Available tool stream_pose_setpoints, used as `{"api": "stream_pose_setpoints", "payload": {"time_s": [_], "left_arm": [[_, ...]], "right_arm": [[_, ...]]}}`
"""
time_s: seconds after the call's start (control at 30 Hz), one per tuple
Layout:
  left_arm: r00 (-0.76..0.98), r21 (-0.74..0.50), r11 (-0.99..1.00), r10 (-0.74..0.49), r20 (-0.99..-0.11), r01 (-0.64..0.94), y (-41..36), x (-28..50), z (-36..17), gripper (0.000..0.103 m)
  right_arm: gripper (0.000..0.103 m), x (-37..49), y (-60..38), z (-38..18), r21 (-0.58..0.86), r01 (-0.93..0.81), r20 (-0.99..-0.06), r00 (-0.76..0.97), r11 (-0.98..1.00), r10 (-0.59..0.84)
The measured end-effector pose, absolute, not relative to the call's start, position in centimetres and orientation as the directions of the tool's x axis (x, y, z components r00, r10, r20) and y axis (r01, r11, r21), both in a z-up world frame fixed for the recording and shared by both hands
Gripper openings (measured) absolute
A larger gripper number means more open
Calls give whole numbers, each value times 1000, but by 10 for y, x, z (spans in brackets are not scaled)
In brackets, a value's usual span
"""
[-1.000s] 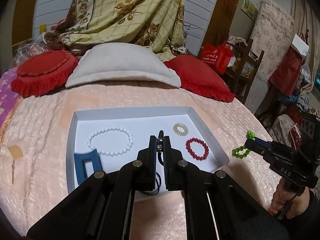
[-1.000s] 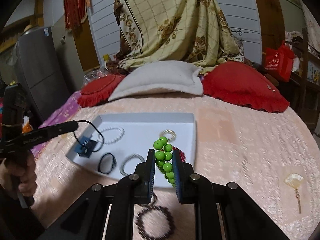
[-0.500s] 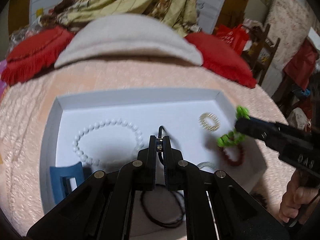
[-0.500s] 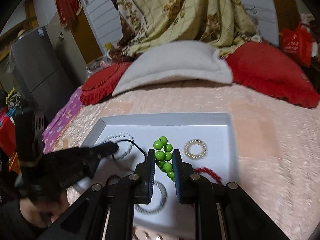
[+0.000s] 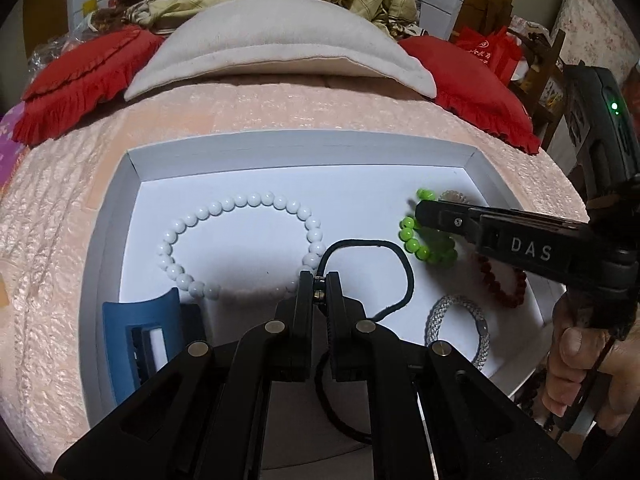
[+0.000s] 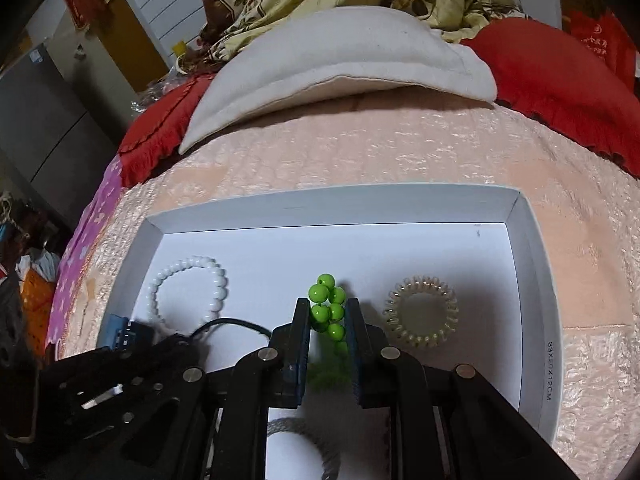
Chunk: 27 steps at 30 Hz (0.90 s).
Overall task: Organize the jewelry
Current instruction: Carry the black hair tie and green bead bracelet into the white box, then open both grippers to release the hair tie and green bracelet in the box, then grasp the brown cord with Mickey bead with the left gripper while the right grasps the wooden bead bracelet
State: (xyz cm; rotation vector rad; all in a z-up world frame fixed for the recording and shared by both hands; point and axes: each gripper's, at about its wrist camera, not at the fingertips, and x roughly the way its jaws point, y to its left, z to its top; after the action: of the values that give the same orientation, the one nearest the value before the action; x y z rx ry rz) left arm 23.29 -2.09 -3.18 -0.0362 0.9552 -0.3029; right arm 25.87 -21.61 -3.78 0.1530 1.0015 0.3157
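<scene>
A white tray (image 5: 300,148) lies on the peach bedspread. My left gripper (image 5: 319,280) hangs low over its near middle, shut on a black hair tie (image 5: 404,264) whose loop rests on the tray floor. My right gripper (image 6: 328,312) is shut on a green bead bracelet (image 6: 326,296), which hangs just above the tray floor. In the left wrist view the right gripper (image 5: 420,210) reaches in from the right with the green bead bracelet (image 5: 424,244). The left gripper (image 6: 172,344) shows at the lower left of the right wrist view.
In the tray lie a white bead bracelet (image 5: 240,204), a blue hair claw (image 5: 140,328), a red bead bracelet (image 5: 504,288), a grey woven hair tie (image 5: 460,320) and a clear coil hair tie (image 6: 420,316). A beige pillow (image 6: 340,52) and red cushions (image 6: 560,80) lie behind.
Both grippers have come down and closer over the tray. The right one moved in from beyond the tray's right edge with the green bracelet. The black tie's loop now lies on the tray floor.
</scene>
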Motion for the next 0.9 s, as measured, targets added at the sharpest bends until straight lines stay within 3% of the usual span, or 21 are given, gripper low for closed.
{"api": "stream_pose_setpoints", "payload": {"time_s": [0.1,0.17,0.2,0.53,0.7,0.9], "left_arm": [[547,-161,961,-261,-796,225,-19,232,-31,16],[560,-160,964,-255,-788,214,-15,231,-28,40],[569,-161,965,-253,-782,208,-12,230,-26,43],[621,-153,963,-260,-739,221,1,194,3,43],[620,-165,953,-293,-728,256,-3,156,7,43],[574,-187,903,-394,-718,385,-35,100,6,43]], "right_arm": [[17,259,-218,-37,273,-190,-794,509,943,332],[18,256,-222,-34,283,-182,-780,527,942,337],[19,255,-224,-32,287,-180,-774,535,941,339],[20,211,-252,4,309,-172,-708,615,935,347],[37,158,-281,15,302,-150,-691,646,941,324],[37,95,-317,-1,247,-122,-737,620,961,268]]}}
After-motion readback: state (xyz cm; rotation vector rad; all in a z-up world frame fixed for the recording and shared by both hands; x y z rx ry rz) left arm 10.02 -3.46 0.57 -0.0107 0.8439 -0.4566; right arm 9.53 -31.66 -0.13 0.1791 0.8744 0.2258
